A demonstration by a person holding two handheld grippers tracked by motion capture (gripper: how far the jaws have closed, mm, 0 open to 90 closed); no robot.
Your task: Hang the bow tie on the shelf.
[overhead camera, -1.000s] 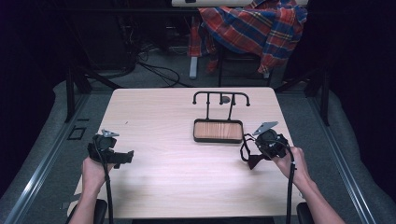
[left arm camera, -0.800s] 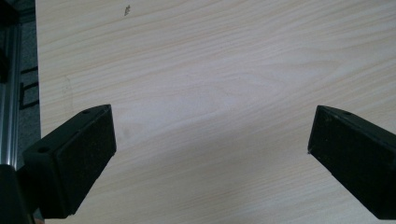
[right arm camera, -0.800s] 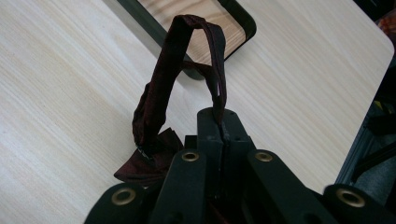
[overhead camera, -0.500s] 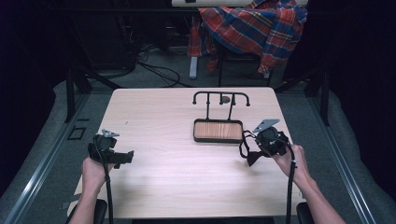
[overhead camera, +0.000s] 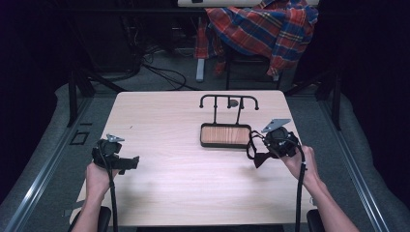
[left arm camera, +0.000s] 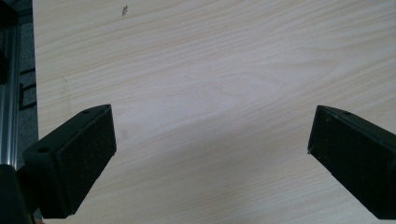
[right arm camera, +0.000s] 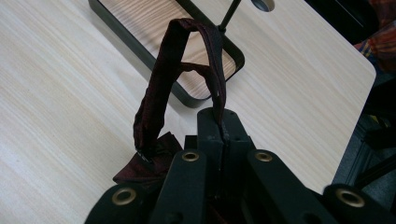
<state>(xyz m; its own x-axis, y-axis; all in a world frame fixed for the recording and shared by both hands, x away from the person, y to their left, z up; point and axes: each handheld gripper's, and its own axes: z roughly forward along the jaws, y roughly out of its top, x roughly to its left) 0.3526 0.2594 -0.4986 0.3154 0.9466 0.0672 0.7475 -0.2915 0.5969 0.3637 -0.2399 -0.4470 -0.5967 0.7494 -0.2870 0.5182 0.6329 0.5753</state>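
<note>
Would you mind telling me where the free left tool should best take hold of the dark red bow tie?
Probably the raised strap loop, entered from the side. The right tool pinches the strap of the bow tie at one end, so the loop arches open above the table, while the bow hangs bunched beneath. The left tool stands open.

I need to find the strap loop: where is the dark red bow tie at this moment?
The dark red bow tie hangs from the shut right gripper, right of the table's middle, just beside the wooden stand.
</note>
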